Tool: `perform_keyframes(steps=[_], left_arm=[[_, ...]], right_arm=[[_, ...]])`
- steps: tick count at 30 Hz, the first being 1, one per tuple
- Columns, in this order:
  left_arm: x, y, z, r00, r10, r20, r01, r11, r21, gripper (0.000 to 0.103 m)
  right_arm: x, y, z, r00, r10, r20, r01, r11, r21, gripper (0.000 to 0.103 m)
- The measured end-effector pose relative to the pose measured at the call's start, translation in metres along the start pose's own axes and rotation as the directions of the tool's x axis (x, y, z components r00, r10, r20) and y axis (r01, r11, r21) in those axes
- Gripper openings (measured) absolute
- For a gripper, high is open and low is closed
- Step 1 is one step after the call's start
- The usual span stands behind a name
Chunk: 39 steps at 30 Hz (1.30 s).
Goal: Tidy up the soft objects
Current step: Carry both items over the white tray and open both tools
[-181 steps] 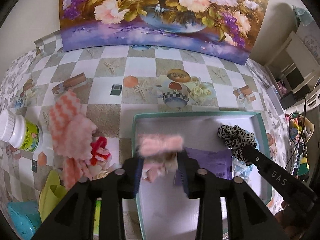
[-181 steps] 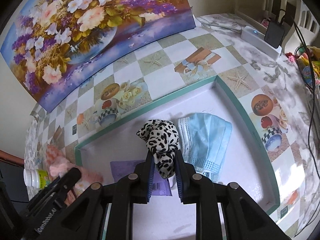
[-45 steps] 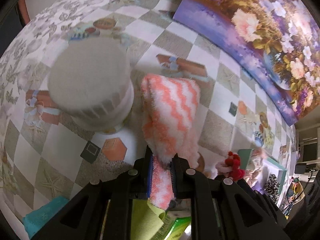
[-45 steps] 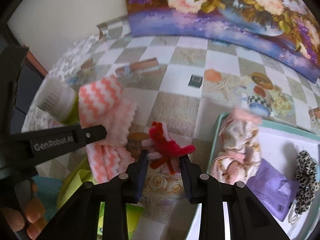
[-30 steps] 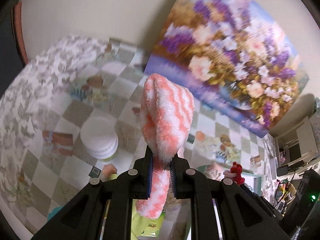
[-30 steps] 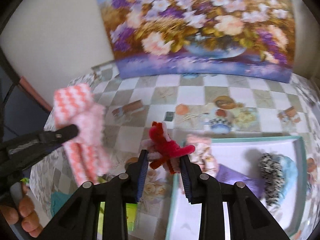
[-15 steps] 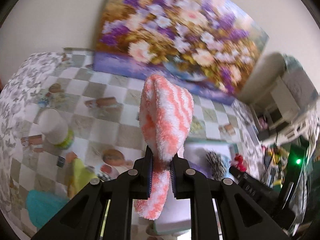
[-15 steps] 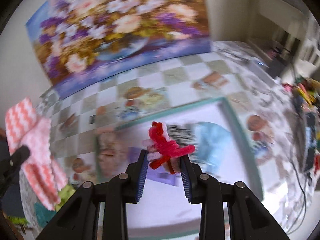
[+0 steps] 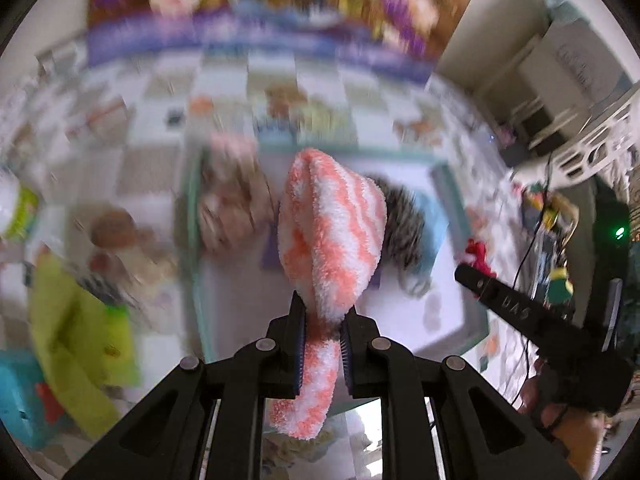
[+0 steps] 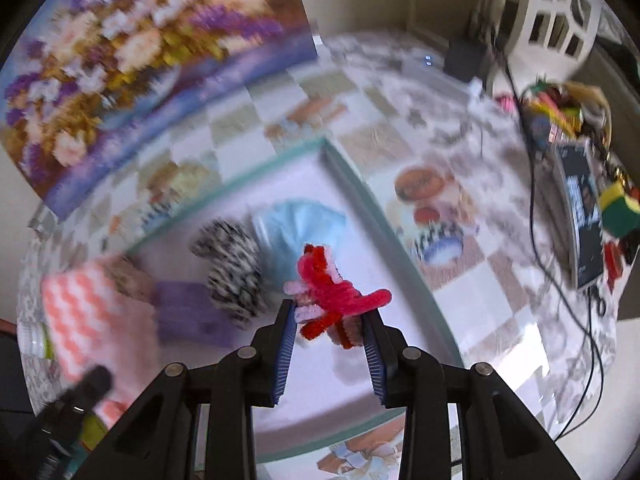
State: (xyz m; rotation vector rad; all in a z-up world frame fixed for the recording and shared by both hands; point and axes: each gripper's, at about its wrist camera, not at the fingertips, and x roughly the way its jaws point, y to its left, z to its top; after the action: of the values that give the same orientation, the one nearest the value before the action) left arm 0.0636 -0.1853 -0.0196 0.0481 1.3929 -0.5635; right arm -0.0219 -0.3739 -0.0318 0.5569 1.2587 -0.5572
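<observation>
My left gripper [image 9: 322,350] is shut on an orange-and-white fluffy cloth [image 9: 330,236] and holds it in the air above the teal-rimmed white tray [image 9: 193,240]. The cloth also shows in the right wrist view [image 10: 86,312]. My right gripper [image 10: 330,346] is shut on a red and pink pipe-cleaner bundle [image 10: 332,292], held above the tray's right half [image 10: 372,216]. In the tray lie a leopard-print scrunchie [image 10: 232,268], a blue face mask [image 10: 300,224], a purple paper [image 10: 188,312] and a pink fabric piece [image 9: 230,204]. Both views are motion-blurred.
A flower painting [image 10: 132,48] stands at the back of the checkered tablecloth. A white bottle [image 9: 12,208], a lime-green item [image 9: 72,328] and a teal item [image 9: 16,392] lie left of the tray. Cables and clutter [image 10: 576,160] sit at the right.
Both grippers have swung right from the table's left side to above the tray, each still holding its item, and now sit lower over it.
</observation>
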Motion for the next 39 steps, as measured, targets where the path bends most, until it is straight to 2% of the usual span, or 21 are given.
perform_keyframes(steps=[3, 6, 7, 8, 9, 10, 15, 18, 20, 23, 25, 29, 32, 35, 39], left_arm=[[0.024, 0.002, -0.004, 0.997, 0.029, -0.068, -0.03, 0.999, -0.013, 0.015], [0.03, 0.007, -0.005, 0.995, 0.039, -0.089, -0.042, 0.998, -0.035, 0.02], [0.03, 0.009, -0.005, 0.995, 0.038, -0.087, -0.042, 0.998, -0.044, 0.027], [0.028, 0.009, -0.006, 0.996, 0.039, -0.081, -0.043, 0.998, -0.049, 0.038], [0.024, 0.009, -0.005, 0.997, 0.04, -0.071, -0.043, 0.998, -0.049, 0.043], [0.021, 0.009, -0.005, 0.997, 0.038, -0.061, -0.041, 0.998, -0.049, 0.049], [-0.015, 0.013, 0.003, 0.999, 0.017, 0.033, -0.015, 0.998, -0.056, 0.063], [-0.039, 0.021, 0.006, 0.993, 0.062, 0.103, -0.056, 0.997, -0.059, 0.069], [-0.049, 0.028, 0.01, 0.983, 0.109, 0.145, -0.1, 0.993, -0.066, 0.077], [-0.06, 0.046, 0.012, 0.968, 0.181, 0.176, -0.168, 0.982, -0.083, 0.081], [-0.067, 0.062, 0.01, 0.96, 0.212, 0.182, -0.196, 0.975, -0.103, 0.087], [-0.081, 0.096, 0.006, 0.937, 0.286, 0.198, -0.256, 0.953, -0.164, 0.087], [-0.096, 0.124, 0.001, 0.917, 0.339, 0.209, -0.291, 0.929, -0.229, 0.087], [-0.109, 0.145, -0.005, 0.906, 0.366, 0.212, -0.303, 0.912, -0.278, 0.087], [-0.121, 0.172, -0.015, 0.896, 0.393, 0.206, -0.311, 0.887, -0.342, 0.087]], right_arm=[[0.011, 0.002, -0.003, 0.999, -0.009, -0.036, 0.009, 1.0, -0.007, 0.036], [0.01, 0.004, -0.002, 0.999, -0.007, -0.034, 0.006, 1.0, -0.009, 0.04], [0.007, 0.005, -0.001, 1.0, -0.007, -0.025, 0.007, 1.0, -0.01, 0.041], [0.004, 0.006, -0.001, 1.0, -0.008, -0.016, 0.008, 1.0, -0.011, 0.047], [0.0, 0.007, 0.0, 1.0, -0.009, -0.004, 0.009, 1.0, -0.013, 0.055], [-0.004, 0.008, 0.002, 1.0, -0.009, 0.013, 0.009, 1.0, -0.015, 0.057], [-0.027, 0.016, 0.005, 0.997, -0.002, 0.079, 0.004, 0.999, -0.033, 0.058], [-0.039, 0.022, 0.005, 0.994, 0.008, 0.113, -0.002, 0.999, -0.048, 0.063], [-0.045, 0.028, 0.004, 0.991, 0.01, 0.133, -0.001, 0.998, -0.066, 0.068], [-0.049, 0.041, 0.002, 0.989, 0.006, 0.146, 0.01, 0.994, -0.11, 0.074], [-0.049, 0.049, -0.001, 0.988, 0.014, 0.151, 0.006, 0.991, -0.132, 0.083], [-0.05, 0.068, -0.007, 0.987, 0.05, 0.153, -0.022, 0.983, -0.181, 0.103], [-0.05, 0.083, -0.012, 0.987, 0.063, 0.145, -0.031, 0.976, -0.216, 0.103], [-0.05, 0.103, -0.019, 0.987, 0.087, 0.135, -0.048, 0.961, -0.271, 0.103], [-0.048, 0.13, -0.031, 0.984, 0.155, 0.093, -0.116, 0.937, -0.331, 0.103]])
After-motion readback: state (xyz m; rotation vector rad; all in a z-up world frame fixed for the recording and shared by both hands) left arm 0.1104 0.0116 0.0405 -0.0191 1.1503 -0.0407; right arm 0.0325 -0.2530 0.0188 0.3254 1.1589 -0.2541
